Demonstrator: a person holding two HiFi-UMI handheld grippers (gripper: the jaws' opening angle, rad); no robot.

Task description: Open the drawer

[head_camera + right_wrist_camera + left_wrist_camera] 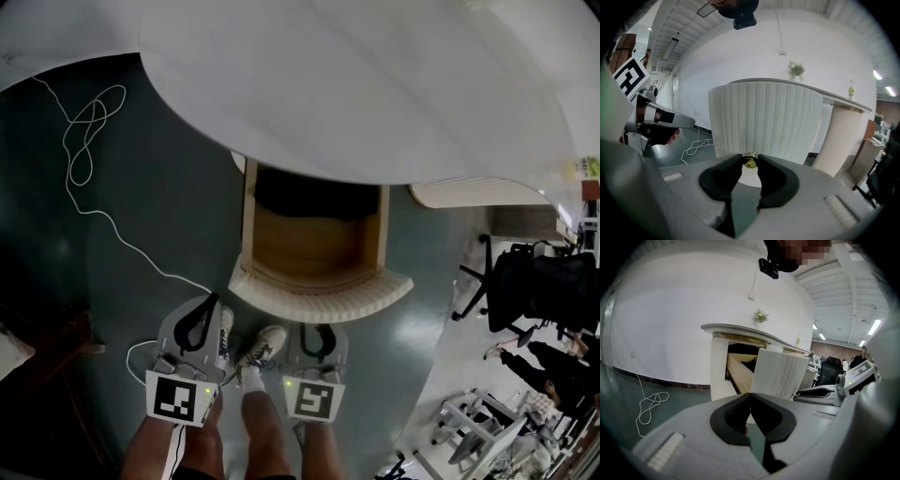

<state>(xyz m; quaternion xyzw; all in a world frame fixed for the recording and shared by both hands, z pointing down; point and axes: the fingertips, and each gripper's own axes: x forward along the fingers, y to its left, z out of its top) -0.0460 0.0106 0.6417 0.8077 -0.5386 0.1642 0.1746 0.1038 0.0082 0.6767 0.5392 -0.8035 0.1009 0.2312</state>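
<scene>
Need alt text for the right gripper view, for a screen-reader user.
The right gripper has its dark jaws closed on a small brass knob on a curved, ribbed white drawer front. A rounded tabletop with a small plant sits above it, and a white cable lies on the dark floor at left.

- The open drawer (309, 248) juts toward the near side. Its ribbed front (323, 298) bars the way ahead, and its brass knob (750, 161) fills the right gripper's (317, 326) jaws.
- The white tabletop (375, 84) overhangs the drawer's far half, so only the near half is open from above.
- Left of the drawer the floor (178, 187) is free but for a looping white cable (89, 141).
- To the right stand a ribbed column (469, 192) and, farther right, a black office chair (534, 281).
</scene>
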